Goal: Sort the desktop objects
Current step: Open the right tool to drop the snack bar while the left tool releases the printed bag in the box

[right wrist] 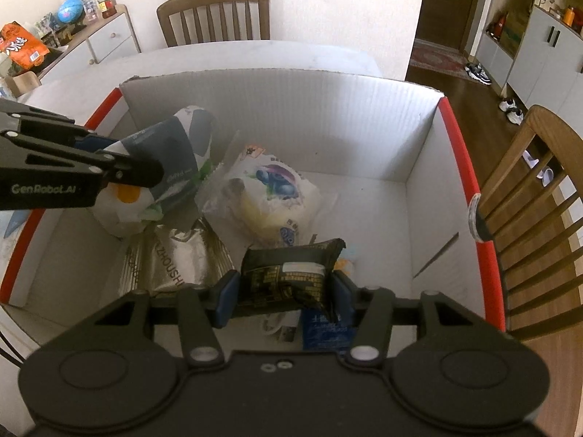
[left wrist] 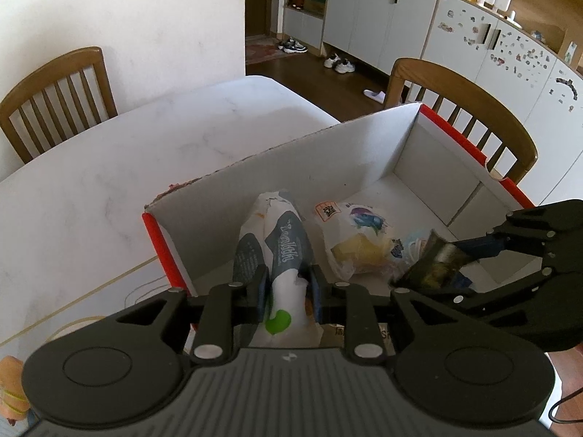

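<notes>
A white cardboard box [left wrist: 291, 167] with red edges stands on the marble table [left wrist: 109, 182]. My left gripper [left wrist: 288, 291] is over the box's near left end, shut on a grey-and-white packet [left wrist: 288, 251] that points down into it. In the right wrist view the left gripper [right wrist: 131, 156] comes in from the left with the same packet [right wrist: 178, 145]. My right gripper [right wrist: 285, 296] is shut on a dark snack packet [right wrist: 288, 273] low inside the box [right wrist: 291, 116]. From the left wrist view the right gripper [left wrist: 426, 267] reaches in from the right with that dark packet [left wrist: 433, 266].
On the box floor lie a blueberry bread bag [right wrist: 273, 189], a silver packet [right wrist: 178, 258] and a blue packet [right wrist: 324, 327]. The far right of the box floor is bare. Wooden chairs [left wrist: 58, 83] [right wrist: 528, 200] stand around the table. A sideboard [right wrist: 105, 40] with clutter is at far left.
</notes>
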Demonstrator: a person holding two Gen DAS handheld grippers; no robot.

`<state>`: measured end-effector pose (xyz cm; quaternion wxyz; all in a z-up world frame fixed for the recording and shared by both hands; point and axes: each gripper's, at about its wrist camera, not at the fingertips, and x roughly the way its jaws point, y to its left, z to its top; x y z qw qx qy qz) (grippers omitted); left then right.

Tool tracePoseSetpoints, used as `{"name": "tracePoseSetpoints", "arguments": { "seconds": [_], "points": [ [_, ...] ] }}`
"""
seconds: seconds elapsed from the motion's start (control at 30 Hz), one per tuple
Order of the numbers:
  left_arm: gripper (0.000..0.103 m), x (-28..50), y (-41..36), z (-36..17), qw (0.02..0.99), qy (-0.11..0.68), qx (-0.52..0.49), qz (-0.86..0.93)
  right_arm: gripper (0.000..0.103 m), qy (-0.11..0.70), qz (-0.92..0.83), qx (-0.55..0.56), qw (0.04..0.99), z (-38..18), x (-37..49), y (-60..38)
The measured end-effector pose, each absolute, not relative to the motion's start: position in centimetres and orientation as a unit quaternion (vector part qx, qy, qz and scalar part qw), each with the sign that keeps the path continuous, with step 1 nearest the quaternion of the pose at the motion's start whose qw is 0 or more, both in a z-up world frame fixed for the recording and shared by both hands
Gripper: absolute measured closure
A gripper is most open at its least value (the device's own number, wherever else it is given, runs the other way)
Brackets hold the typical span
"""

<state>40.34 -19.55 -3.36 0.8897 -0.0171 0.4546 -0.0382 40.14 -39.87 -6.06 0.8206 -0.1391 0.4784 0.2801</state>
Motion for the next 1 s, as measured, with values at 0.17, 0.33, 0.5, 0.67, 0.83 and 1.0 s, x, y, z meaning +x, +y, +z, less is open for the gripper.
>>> {"name": "tracePoseSetpoints", "arguments": {
  "seconds": [0.17,0.33,0.5,0.67,0.83,1.0],
  "points": [
    [0.073,40.0,-19.5,-2.9,0.893,0.448,-0.017,-0.038,0.037,0.469,0.280,-0.139,0.826,-5.7,40.0,-40.0],
    [0.072,39.7,-19.6,-2.3,0.896,0.442,-0.018,-0.041,0.037,0.463,0.282,-0.136,0.829,-5.0,39.6,-40.5],
    [0.042,39.1,-19.5,-1.8,0.900,0.434,-0.022,-0.040,0.030,0.452,0.286,-0.128,0.835,-4.0,39.1,-41.2],
    [0.040,38.4,-19.6,-1.0,0.904,0.424,-0.028,-0.048,0.027,0.440,0.288,-0.106,0.844,-2.8,38.5,-41.8],
    [0.040,37.7,-19.7,-0.4,0.906,0.418,-0.032,-0.050,0.020,0.425,0.299,-0.088,0.850,-1.5,37.6,-42.3],
    [0.039,36.9,-19.8,-0.1,0.907,0.416,-0.034,-0.054,0.014,0.409,0.302,-0.073,0.858,-0.4,36.5,-42.7]
  ]
}}
